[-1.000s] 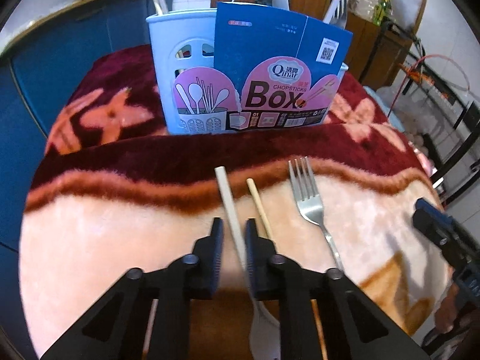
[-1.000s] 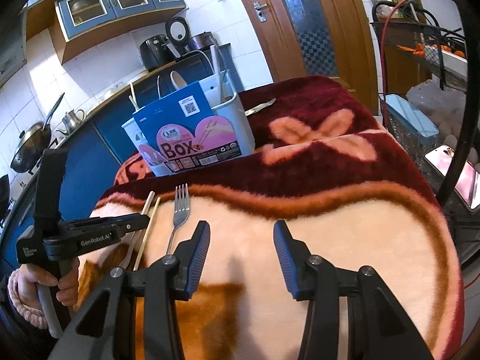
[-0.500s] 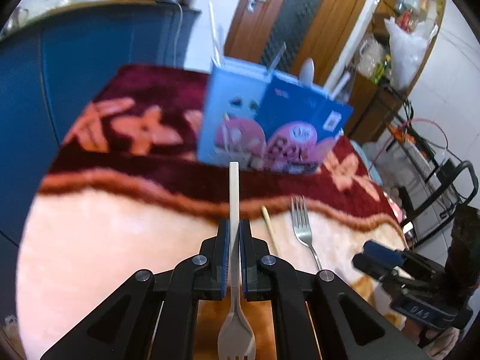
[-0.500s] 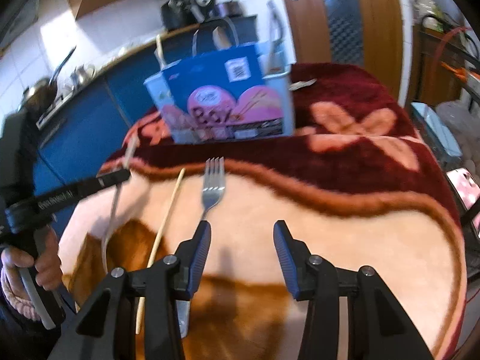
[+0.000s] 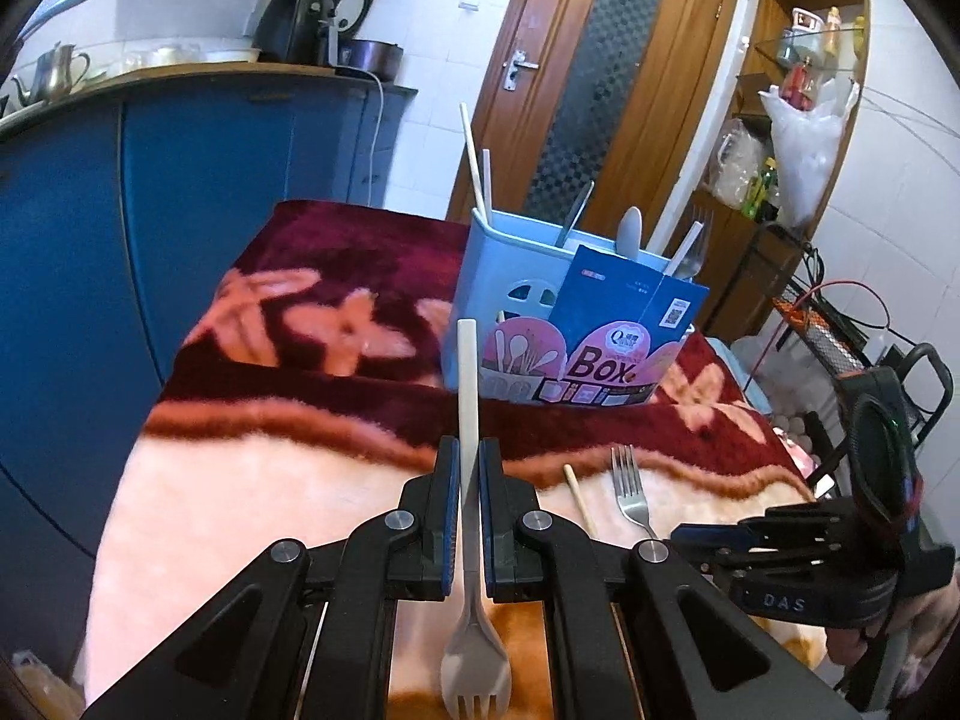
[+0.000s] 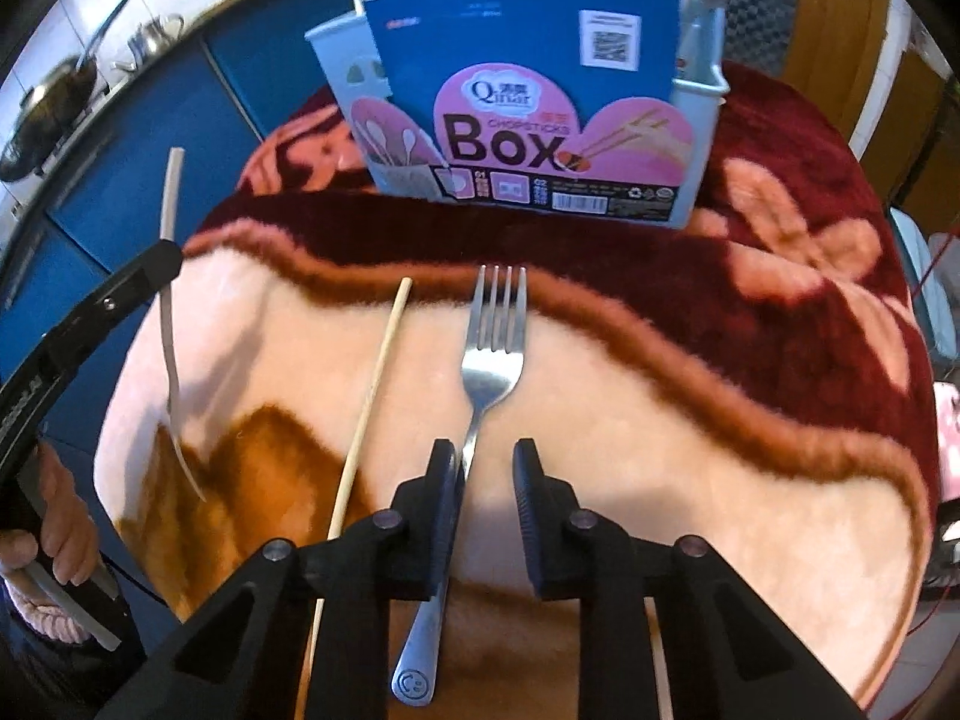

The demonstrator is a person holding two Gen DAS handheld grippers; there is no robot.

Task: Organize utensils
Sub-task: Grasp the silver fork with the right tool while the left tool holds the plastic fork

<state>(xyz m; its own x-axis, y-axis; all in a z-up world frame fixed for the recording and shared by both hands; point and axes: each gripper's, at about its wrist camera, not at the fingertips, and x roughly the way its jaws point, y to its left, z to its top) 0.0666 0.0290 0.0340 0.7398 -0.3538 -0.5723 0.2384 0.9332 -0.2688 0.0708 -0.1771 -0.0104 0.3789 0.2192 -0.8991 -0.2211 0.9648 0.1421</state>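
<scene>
Left gripper [image 5: 470,474] clamps the plastic fork [image 5: 468,420], handle pointing toward the utensil box [image 5: 558,324] ahead. Right gripper [image 6: 485,483] stands open astride the metal fork [image 6: 489,360].

Our left tool [image 5: 470,468] is matte black, with angular linkage arms, round silver pivot screws and blue pads inside its fingers [image 5: 447,498]. Our right tool [image 6: 485,471] matches, though its pads look dark. A hand [image 6: 60,516] shows bare skin and a pink knitted cuff.

Maroon-and-peach floral blanket [image 6: 750,324], pale-blue caddy [image 5: 480,276], silver fork [image 6: 492,354]
</scene>
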